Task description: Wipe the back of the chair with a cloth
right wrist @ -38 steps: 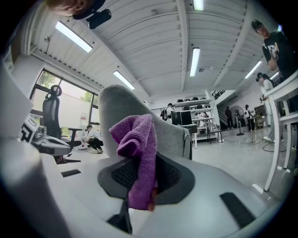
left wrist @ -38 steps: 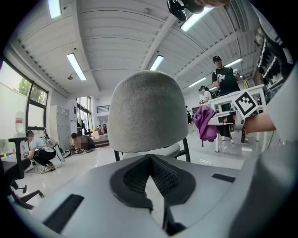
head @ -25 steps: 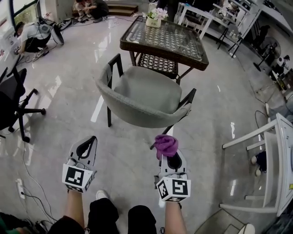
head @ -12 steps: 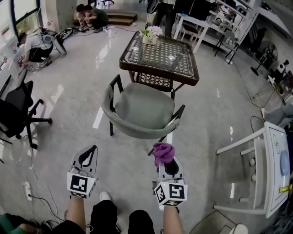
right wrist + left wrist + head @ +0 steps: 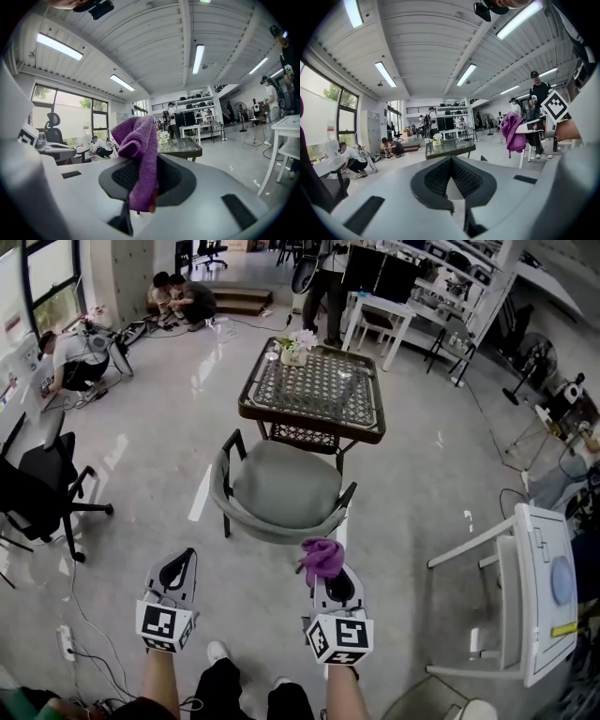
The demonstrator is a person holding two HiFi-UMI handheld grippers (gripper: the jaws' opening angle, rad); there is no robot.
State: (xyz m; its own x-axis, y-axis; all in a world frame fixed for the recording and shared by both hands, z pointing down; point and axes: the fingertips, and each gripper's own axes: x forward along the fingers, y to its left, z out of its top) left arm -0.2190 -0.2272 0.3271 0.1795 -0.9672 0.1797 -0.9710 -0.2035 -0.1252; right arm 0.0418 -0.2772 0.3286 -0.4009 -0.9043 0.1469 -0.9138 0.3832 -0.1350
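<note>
A grey-green armchair (image 5: 284, 486) stands on the glossy floor with its curved back (image 5: 265, 532) turned toward me. My right gripper (image 5: 325, 570) is just short of that back, near its right end, shut on a bunched purple cloth (image 5: 322, 556). In the right gripper view the cloth (image 5: 138, 140) hangs over the dark pads (image 5: 174, 177). My left gripper (image 5: 191, 555) is level with it to the left, shut and empty, apart from the chair. The left gripper view shows its jaws (image 5: 451, 164) closed and the cloth (image 5: 512, 131) off to the right.
A wicker table with a glass top (image 5: 319, 390) carrying a flower pot (image 5: 293, 350) stands behind the chair. A black office chair (image 5: 37, 491) is at the left, a white table (image 5: 542, 589) at the right. People crouch at the far left (image 5: 71, 354). Cables (image 5: 80, 610) trail on the floor.
The chair and table now appear farther off and smaller, and both grippers sit lower in the view. The cloth stays in the right gripper; the left stays shut.
</note>
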